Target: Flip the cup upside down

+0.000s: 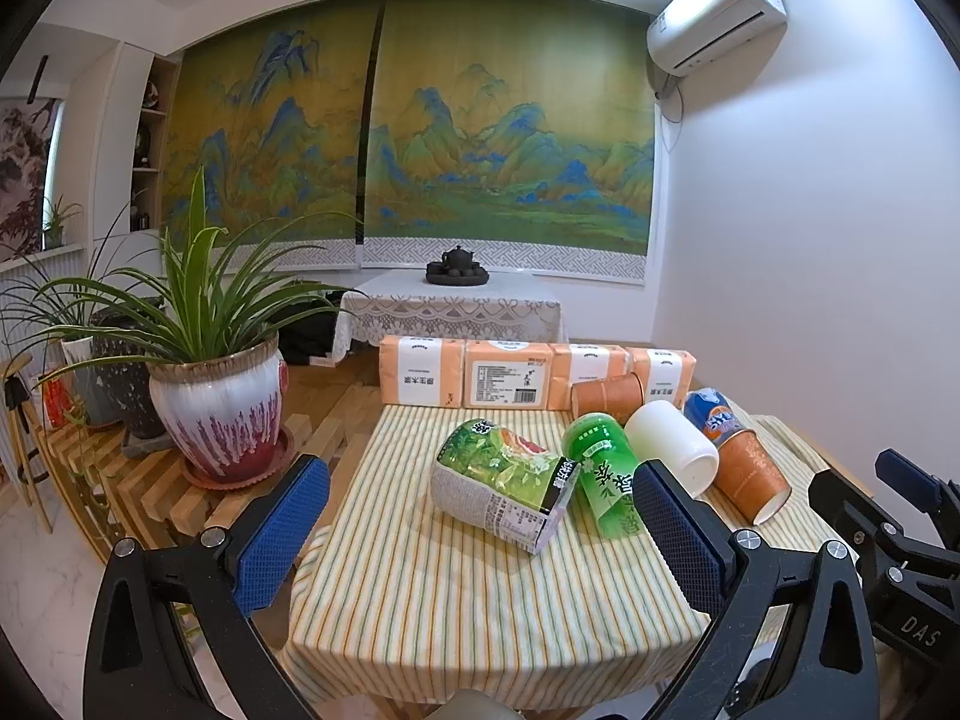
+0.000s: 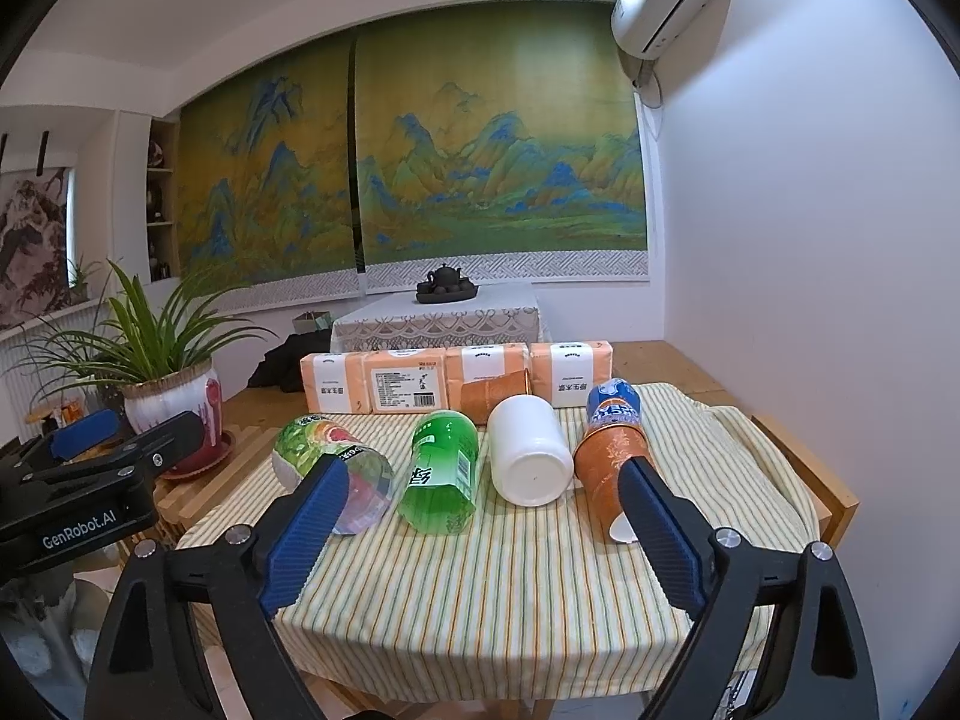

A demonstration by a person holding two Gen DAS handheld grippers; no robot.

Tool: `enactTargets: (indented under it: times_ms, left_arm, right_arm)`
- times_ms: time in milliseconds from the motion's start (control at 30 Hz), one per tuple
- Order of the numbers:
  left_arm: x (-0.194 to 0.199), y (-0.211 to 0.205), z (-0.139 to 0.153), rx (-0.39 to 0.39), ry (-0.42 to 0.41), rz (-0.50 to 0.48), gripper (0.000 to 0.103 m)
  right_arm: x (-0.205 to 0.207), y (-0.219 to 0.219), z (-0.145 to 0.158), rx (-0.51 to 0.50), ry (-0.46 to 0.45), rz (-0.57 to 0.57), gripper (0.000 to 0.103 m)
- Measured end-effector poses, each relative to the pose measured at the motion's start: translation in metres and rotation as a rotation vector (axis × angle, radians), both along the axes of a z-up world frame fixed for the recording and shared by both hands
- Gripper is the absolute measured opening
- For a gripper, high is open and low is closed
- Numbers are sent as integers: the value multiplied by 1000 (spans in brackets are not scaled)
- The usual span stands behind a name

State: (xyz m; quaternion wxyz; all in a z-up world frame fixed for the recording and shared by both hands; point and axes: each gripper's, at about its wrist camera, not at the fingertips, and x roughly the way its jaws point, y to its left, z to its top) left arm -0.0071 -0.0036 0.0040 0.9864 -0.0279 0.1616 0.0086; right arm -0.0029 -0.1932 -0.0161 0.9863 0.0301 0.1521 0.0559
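A white cup (image 1: 672, 445) (image 2: 528, 457) lies on its side on the striped tablecloth (image 1: 456, 594) (image 2: 510, 576). An orange paper cup (image 1: 750, 474) (image 2: 606, 474) lies on its side to its right, with a blue Fanta bottle (image 1: 711, 415) (image 2: 613, 405) stuck into it. A second orange paper cup (image 1: 607, 397) (image 2: 495, 394) lies behind, against the tissue packs. My left gripper (image 1: 480, 540) is open and empty at the table's near edge. My right gripper (image 2: 483, 540) is open and empty, short of the cups.
A cut clear bottle with a green label (image 1: 504, 483) (image 2: 330, 468) and a green bottle (image 1: 603, 480) (image 2: 441, 474) lie left of the white cup. Orange tissue packs (image 1: 474, 373) (image 2: 408, 381) line the back. A potted plant (image 1: 219, 408) (image 2: 168, 402) stands left of the table.
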Motion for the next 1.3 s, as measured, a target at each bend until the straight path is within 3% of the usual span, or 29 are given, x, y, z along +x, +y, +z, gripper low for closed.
enactTargets:
  times_ms: [900,1300]
  left_arm:
    - [14,1,-8,-4,26,-6,102]
    - [28,8,-15,-15,55,7,102]
  right_arm:
    - [18,-6,-9,-3,32,-33,90]
    - [71,-18,-23,-9,109,-36,90]
